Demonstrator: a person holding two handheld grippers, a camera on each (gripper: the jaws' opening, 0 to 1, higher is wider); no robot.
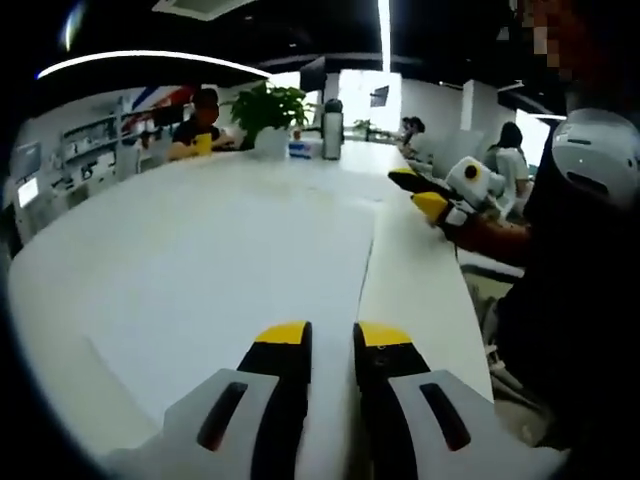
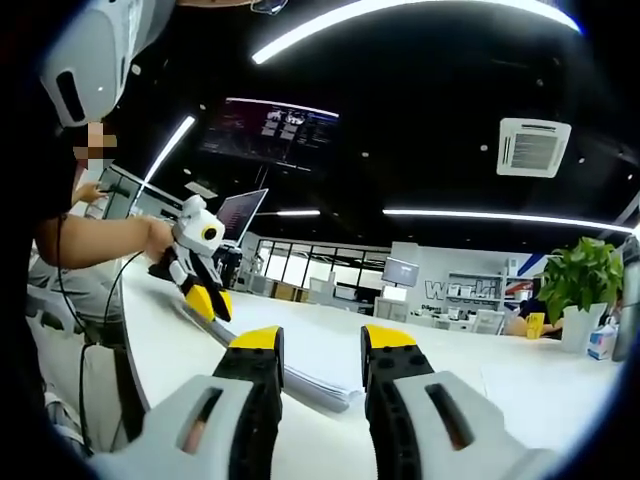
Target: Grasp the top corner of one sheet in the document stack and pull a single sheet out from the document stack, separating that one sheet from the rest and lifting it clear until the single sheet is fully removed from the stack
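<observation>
While your left gripper hovers low over the document stack, its yellow-tipped jaws stand a little apart with nothing between them, so the grasp isn't made yet. That stack lies flat on the long white table, its right edge running just beside your jaws in the left gripper view. In the right gripper view you can see the layered edge of the same stack sitting between your right gripper's jaws, which are also parted and empty, and the other gripper is down at the stack's far corner. My read: you're lining up on a corner. Aim for the topmost sheet only; I'd tip one fingertip onto the paper and slide it slightly to curl that corner up before closing, otherwise you'll likely pinch several sheets together. Use the free gripper to press the rest of the pile flat. Once clamped, peel gently up and away. Watch the potted plant and bottle at the far end; they're well apart from your work.
</observation>
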